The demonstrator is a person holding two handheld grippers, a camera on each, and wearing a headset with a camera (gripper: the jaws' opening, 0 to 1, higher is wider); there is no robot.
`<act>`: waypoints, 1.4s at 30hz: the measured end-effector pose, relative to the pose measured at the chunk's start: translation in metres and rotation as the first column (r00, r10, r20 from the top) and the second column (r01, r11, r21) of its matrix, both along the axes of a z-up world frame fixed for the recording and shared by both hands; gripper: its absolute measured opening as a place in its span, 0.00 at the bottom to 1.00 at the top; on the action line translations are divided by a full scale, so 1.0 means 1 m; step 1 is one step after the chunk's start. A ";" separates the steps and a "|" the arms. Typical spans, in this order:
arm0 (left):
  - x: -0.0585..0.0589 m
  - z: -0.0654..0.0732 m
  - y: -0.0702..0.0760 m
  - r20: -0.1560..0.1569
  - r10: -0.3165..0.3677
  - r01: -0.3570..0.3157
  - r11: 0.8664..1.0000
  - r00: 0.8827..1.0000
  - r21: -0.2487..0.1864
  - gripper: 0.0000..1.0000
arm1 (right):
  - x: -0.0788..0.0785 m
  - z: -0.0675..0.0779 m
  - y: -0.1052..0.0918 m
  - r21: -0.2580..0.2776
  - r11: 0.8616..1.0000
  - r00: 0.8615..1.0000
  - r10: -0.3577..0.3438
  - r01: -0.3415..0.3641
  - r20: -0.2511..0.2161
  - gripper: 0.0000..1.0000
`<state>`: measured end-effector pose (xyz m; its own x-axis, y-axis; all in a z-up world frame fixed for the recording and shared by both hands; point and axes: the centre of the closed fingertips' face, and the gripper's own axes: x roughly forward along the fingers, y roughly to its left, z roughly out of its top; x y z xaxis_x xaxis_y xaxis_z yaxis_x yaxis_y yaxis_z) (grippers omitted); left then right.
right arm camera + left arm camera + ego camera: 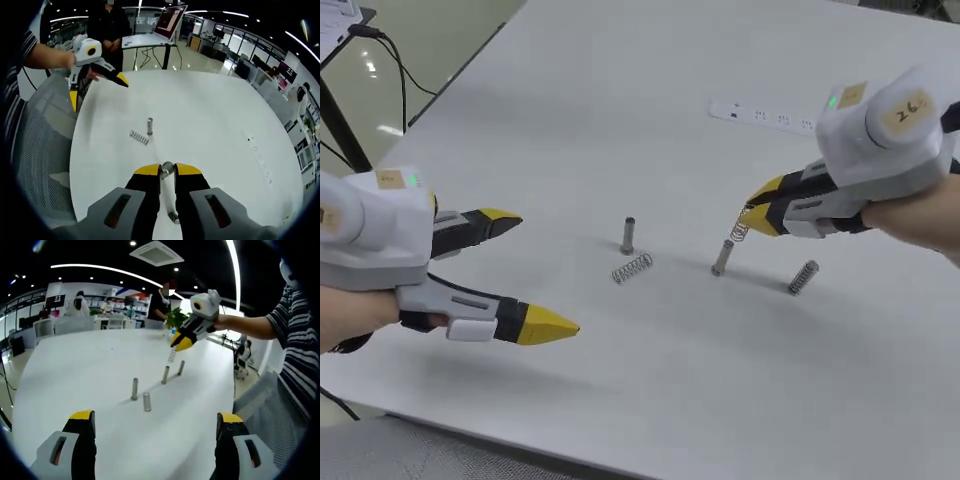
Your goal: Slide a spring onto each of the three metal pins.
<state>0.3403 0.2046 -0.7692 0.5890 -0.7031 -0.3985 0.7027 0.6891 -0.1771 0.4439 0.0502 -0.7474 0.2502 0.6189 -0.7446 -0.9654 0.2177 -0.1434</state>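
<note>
Left claw (530, 270): nearest me, jaws spread wide, holding nothing, low over the counter (650, 400).
Loose spring (632, 267): lying flat on the counter just beyond, beside a bare pin (628, 235) that stands upright.
Sleeved pin (803, 277): off to the right, seemingly already wearing its spring.
Middle pin (722, 257): bare, upright, between those two.
Right claw (752, 215): pinched on a held spring (738, 231). It hangs just above that pin's top, slightly to one side, long axis near vertical. My judgement: this claw is the nearer of my two, and the spring needs centring over the pin, then lowering.
</note>
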 end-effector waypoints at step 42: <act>-0.004 -0.003 0.001 -0.007 0.006 -0.006 1.000 1.000 -0.001 0.97 | -0.006 -0.049 0.003 -0.077 0.997 0.999 -0.027 0.024 -0.040 0.08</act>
